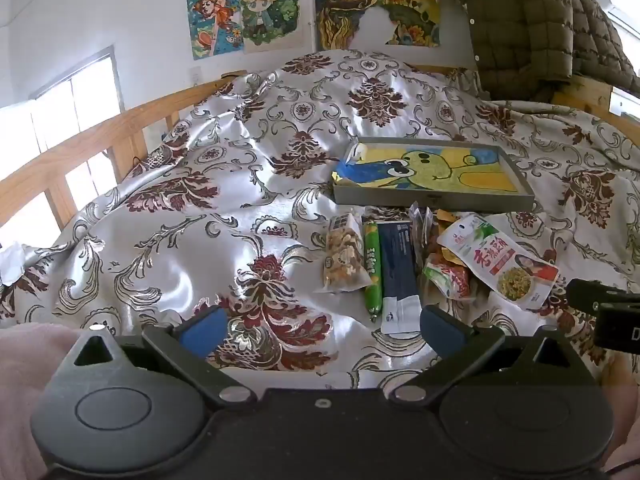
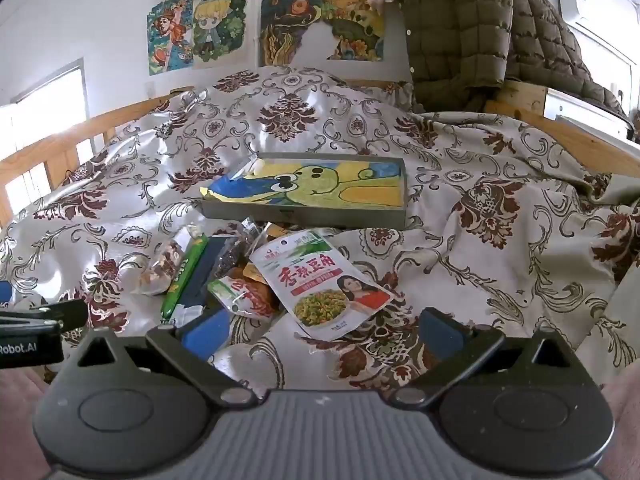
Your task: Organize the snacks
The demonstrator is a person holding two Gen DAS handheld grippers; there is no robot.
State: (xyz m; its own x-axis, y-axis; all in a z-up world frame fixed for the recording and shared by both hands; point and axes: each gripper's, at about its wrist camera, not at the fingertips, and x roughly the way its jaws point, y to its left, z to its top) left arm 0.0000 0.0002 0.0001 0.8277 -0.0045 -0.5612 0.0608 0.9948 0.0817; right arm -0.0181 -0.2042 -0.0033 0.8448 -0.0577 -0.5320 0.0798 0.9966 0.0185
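A pile of snacks lies on the patterned bedspread in front of a grey tray [image 1: 434, 199] lined with a frog drawing; the tray also shows in the right wrist view [image 2: 304, 215]. The pile holds a nut bag [image 1: 344, 258], a green sausage stick [image 1: 372, 266], a dark blue packet [image 1: 397, 264], a red-and-white pouch [image 1: 448, 278] and a large white bean pouch [image 1: 500, 262], which also shows in the right wrist view [image 2: 320, 280]. My left gripper [image 1: 320, 330] is open and empty, just short of the pile. My right gripper [image 2: 320, 330] is open and empty, its fingers either side of the bean pouch's near edge.
A wooden bed rail [image 1: 80, 148] runs along the left. An olive quilted jacket [image 1: 524, 20] hangs at the back right. Drawings [image 1: 312, 12] are stuck on the wall behind. The bedspread [image 1: 200, 240] is rumpled and bulges at the back.
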